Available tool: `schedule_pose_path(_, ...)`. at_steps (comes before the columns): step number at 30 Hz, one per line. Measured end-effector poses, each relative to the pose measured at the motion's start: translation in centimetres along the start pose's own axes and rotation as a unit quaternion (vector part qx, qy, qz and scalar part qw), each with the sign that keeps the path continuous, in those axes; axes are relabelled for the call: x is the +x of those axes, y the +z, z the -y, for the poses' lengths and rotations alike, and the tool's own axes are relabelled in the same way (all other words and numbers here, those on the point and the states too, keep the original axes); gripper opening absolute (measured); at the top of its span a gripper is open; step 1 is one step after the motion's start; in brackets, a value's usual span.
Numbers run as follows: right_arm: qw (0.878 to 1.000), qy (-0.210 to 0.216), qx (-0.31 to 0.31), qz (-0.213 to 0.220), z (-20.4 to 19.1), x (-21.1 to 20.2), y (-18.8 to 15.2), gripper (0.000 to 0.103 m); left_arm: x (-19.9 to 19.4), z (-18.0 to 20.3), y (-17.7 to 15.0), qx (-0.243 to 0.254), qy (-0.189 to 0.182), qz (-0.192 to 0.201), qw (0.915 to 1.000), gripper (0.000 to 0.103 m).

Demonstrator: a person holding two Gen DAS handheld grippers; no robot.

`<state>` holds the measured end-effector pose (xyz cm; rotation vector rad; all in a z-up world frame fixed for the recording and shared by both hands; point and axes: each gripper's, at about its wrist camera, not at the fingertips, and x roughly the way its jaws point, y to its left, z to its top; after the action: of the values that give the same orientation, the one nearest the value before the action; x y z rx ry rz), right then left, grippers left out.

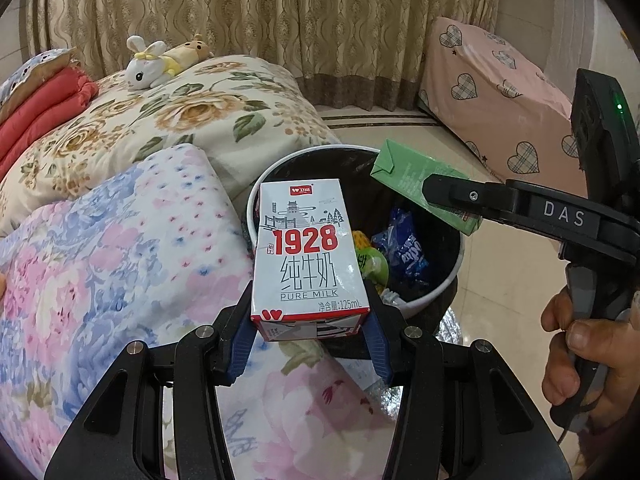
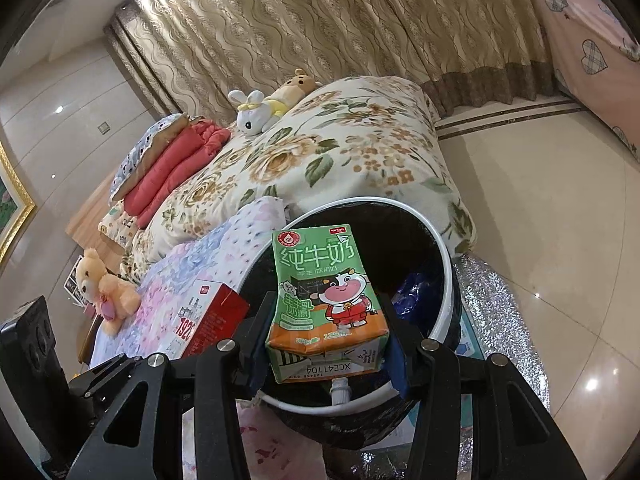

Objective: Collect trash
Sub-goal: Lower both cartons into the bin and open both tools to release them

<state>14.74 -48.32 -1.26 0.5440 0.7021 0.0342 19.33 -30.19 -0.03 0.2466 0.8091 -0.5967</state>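
L gripper [image 1: 308, 320] is clamped on a white "1928" milk carton [image 1: 306, 248], blue pads pressing both sides near the bottom, carton upright and sitting right in front of the bin [image 1: 436, 284], over its near-left rim. R gripper [image 2: 324, 352] has a green milk carton [image 2: 326, 300] w/ a cartoon cow squeezed btwn its fingers, held over the bin opening. From the left cam you can see the green carton poking out past the R finger, tilted, above the far-right side of the bin. Bin's white-rimmed w/ a black liner, already got a blue wrapper [image 1: 408, 248] and some green packaging inside. Bin stands just beside the bed, next to the floral quilt [image 1: 100, 260]. A hand [image 1: 580, 344] grips the R handle.
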Motion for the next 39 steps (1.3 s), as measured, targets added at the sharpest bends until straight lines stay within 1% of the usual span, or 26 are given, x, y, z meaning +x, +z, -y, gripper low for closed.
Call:
schedule_pose_path(16,1.000,0.000,0.001,-0.006,0.5,0.6,0.5,0.048,1.2,0.5,1.2,0.008,0.001,-0.005,1.0000,0.047)
schedule_pose_path(39,1.000,-0.003,0.004,-0.012,1.1,1.3,0.3,0.048,1.6,0.6,1.4,0.009,0.003,-0.007,0.9999,0.048)
